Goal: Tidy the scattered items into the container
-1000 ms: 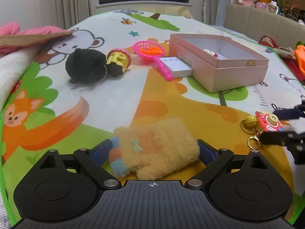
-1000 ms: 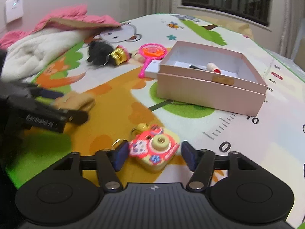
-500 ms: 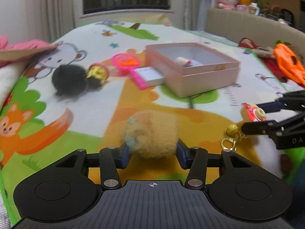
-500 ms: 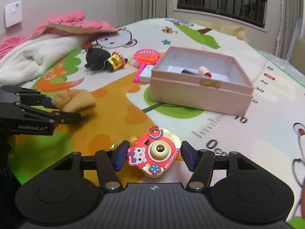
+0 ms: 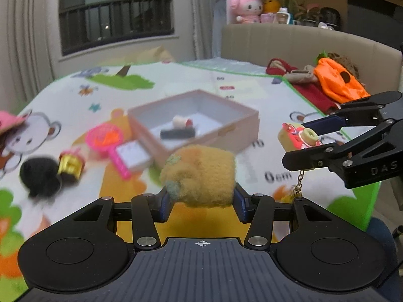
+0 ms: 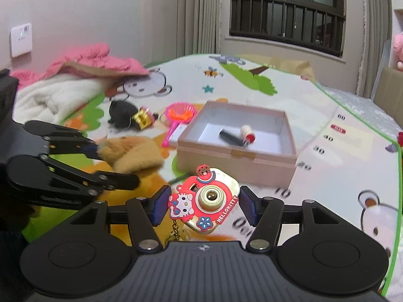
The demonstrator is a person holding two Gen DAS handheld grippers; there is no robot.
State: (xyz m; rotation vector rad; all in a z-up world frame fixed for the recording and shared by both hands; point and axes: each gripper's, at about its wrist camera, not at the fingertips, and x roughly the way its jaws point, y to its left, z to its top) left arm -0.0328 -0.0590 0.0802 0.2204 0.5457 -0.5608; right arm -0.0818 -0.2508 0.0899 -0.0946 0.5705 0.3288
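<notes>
Nearby, pink scoop (image 5: 107, 138) lies beside pink box (image 5: 241, 130).

"hellokitty" on toy camera (image 6: 205, 201); "0cm" on play mat (image 5: 278, 176)

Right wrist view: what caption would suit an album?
Toy camera gripped between the fingers, pink box waiting ahead.

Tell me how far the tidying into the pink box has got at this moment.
Done: a black tube and a small roller lie in the pink box. In hand: the left gripper grips a fuzzy yellow mitten, the right gripper a toy camera keychain, both off the mat. Left: black plush, gold toy, pink scoop and white card.
</notes>
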